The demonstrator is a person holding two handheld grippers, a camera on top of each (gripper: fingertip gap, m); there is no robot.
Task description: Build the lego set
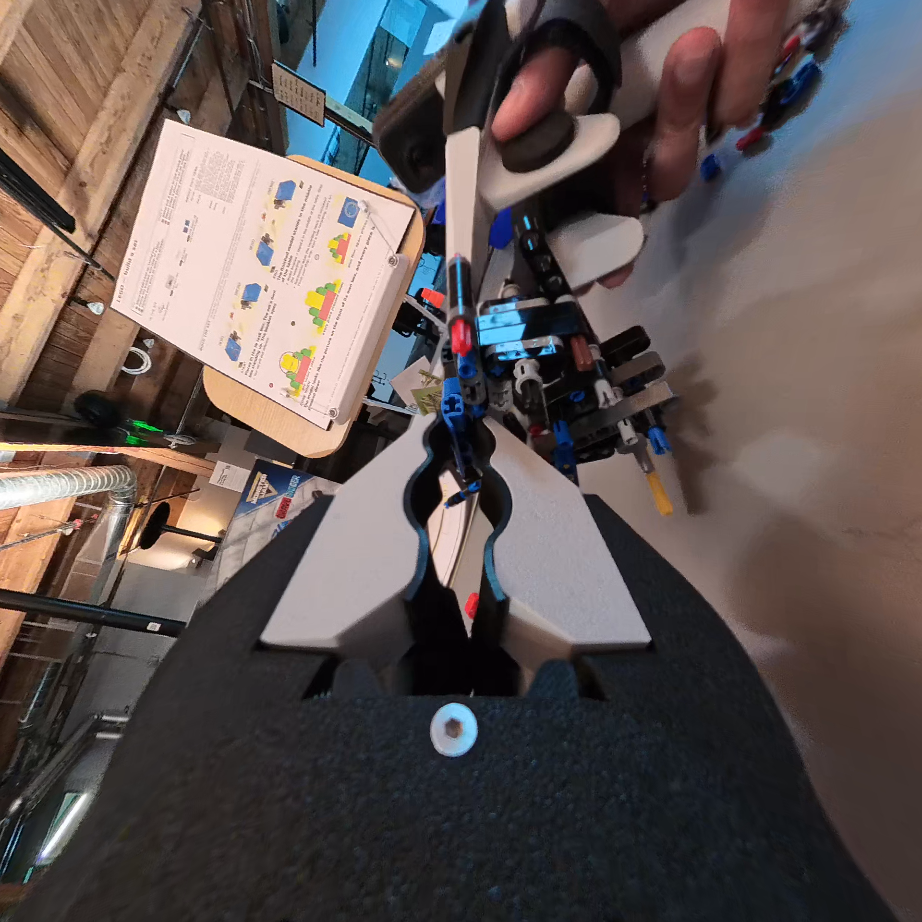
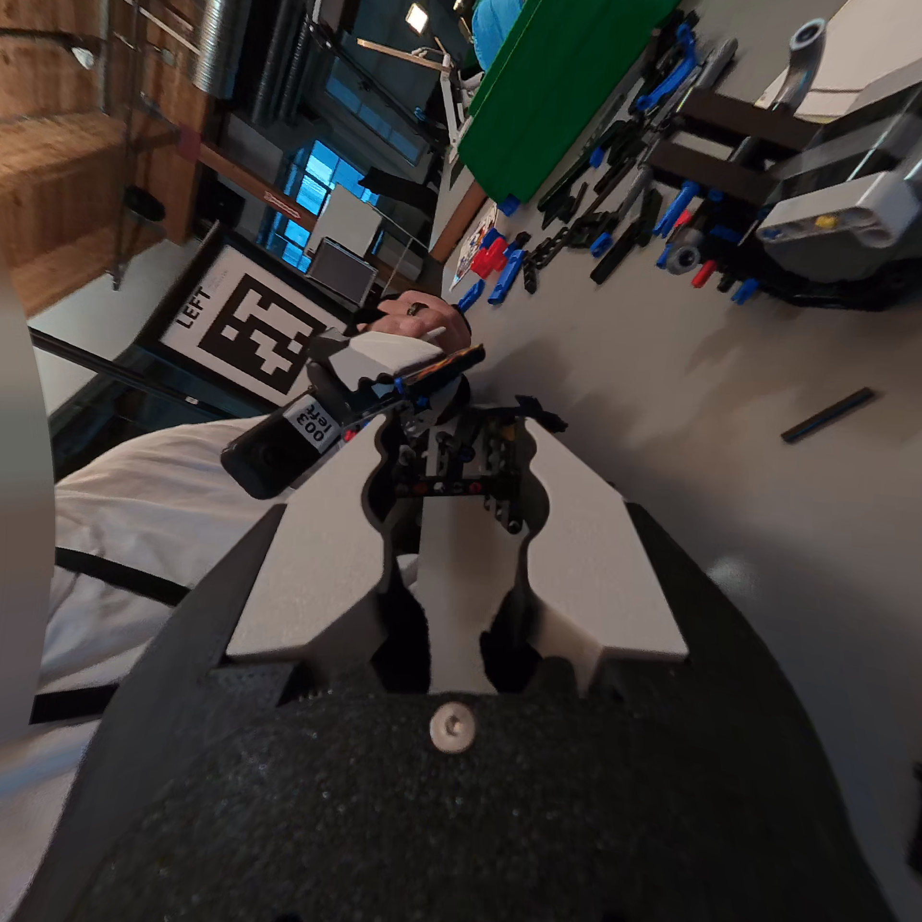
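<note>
1. The right gripper (image 2: pixel 456 439) was clenched on the half-built model (image 2: pixel 451 464), a black and grey technic frame studded with blue and red pins, held up off the grey table (image 2: pixel 698 399).
2. The left gripper (image 1: pixel 461 429) was closed on a small blue connector piece (image 1: pixel 456 409), with its tip just beside, perhaps touching, the near left edge of the model (image 1: pixel 544 359). A black axle with a red end (image 1: pixel 461 319) stood at that same edge.
3. The step in hand looked like a fitting step: seating the blue connector onto the frame while the other claw steadied it.
4. The next move would likely call for lining the connector's hole up with its pin or axle, then a short, straight push against the right gripper's hold; whether it was already partly seated could not be told.
5. Loose parts (image 2: pixel 598 234), blue, black and red, lay scattered at the far side of the table, near a green bin (image 2: pixel 539 100); one black strip (image 2: pixel 828 414) lay alone to the right.
6. An instruction sheet (image 1: pixel 259 269) stood propped on a wooden board at the far left.
</note>
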